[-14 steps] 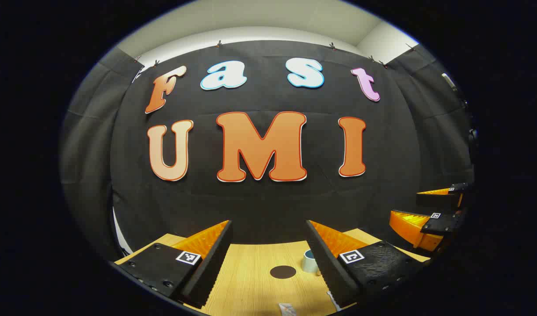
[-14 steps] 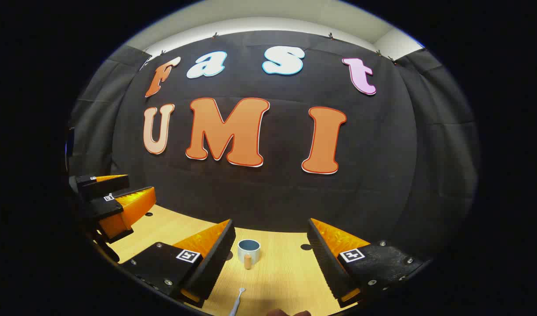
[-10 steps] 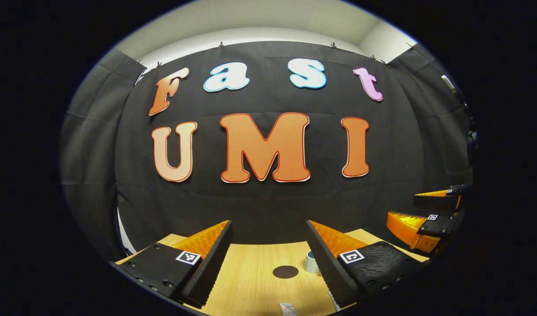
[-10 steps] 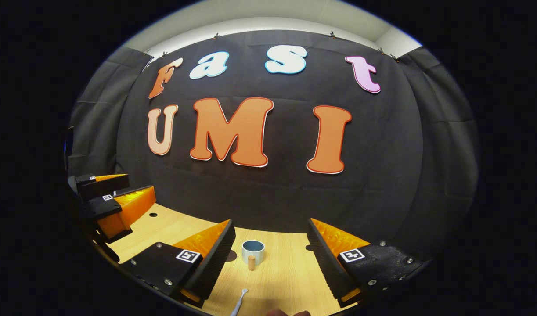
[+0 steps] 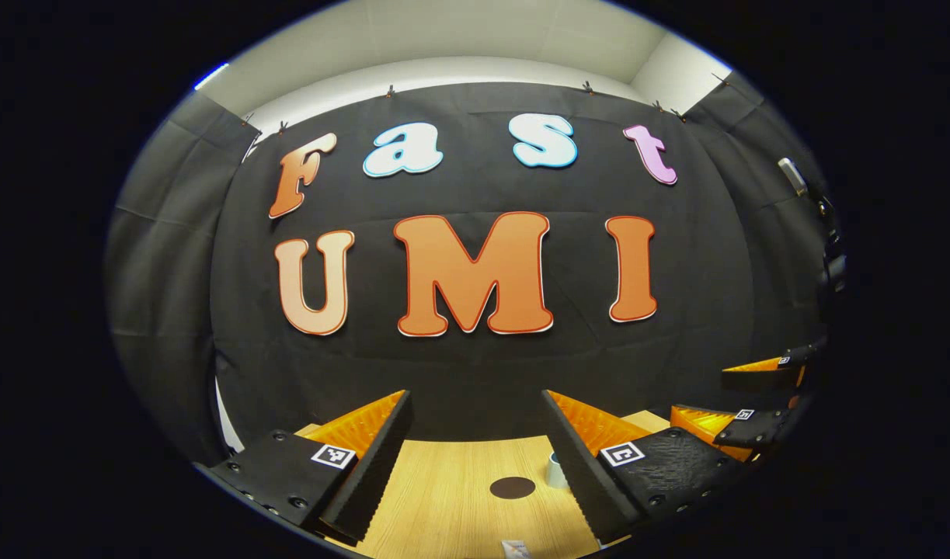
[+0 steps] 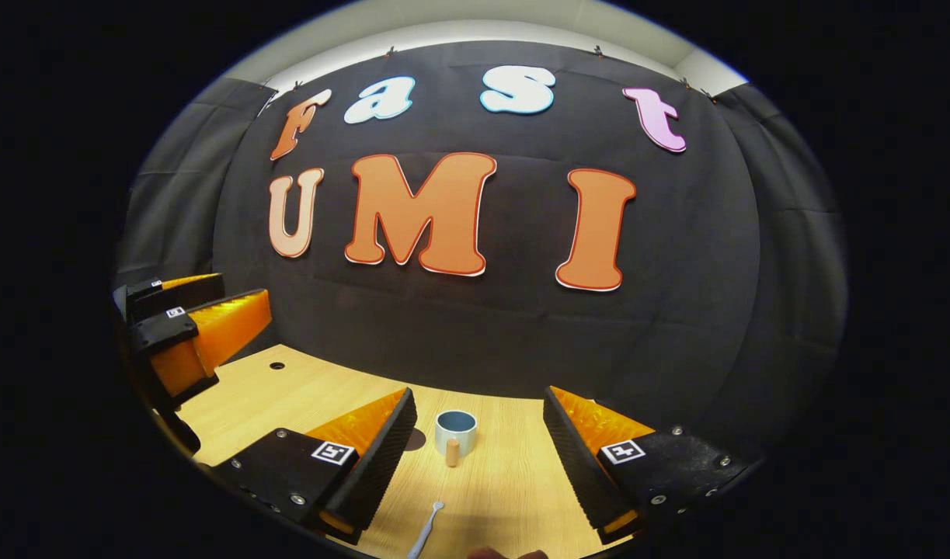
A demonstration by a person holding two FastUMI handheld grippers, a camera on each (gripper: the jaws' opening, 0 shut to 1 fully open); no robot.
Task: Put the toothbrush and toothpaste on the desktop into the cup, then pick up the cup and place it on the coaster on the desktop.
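While both pairs of tongs hang above the bench (image 6: pixel 513 473) with their jaws spread wide and nothing between them, the job looks barely begun. From the right gripper view, the right tongs (image 6: pixel 478 454) point toward the cup (image 6: pixel 455 432), which stands upright on the wood with nothing sticking out of it. Its stubby wooden handle (image 6: pixel 451 453) faces the viewer. Nearer than the cup, at the bench's front edge, lies the white toothbrush (image 6: pixel 426 532), flat and untouched. Left of the cup a dark round patch peeks from behind the tongs' finger; the left gripper view makes it plain as the coaster (image 5: pixel 513 487), lying just beside the cup (image 5: pixel 554 470) and bare. Nearer than the coaster in that view a small pale end pokes in, probably the toothpaste (image 5: pixel 513 549), though too little shows to be sure. The left tongs (image 5: pixel 478 454) hold nothing either. By my reckoning everything is left: brush in, paste in, cup onto coaster
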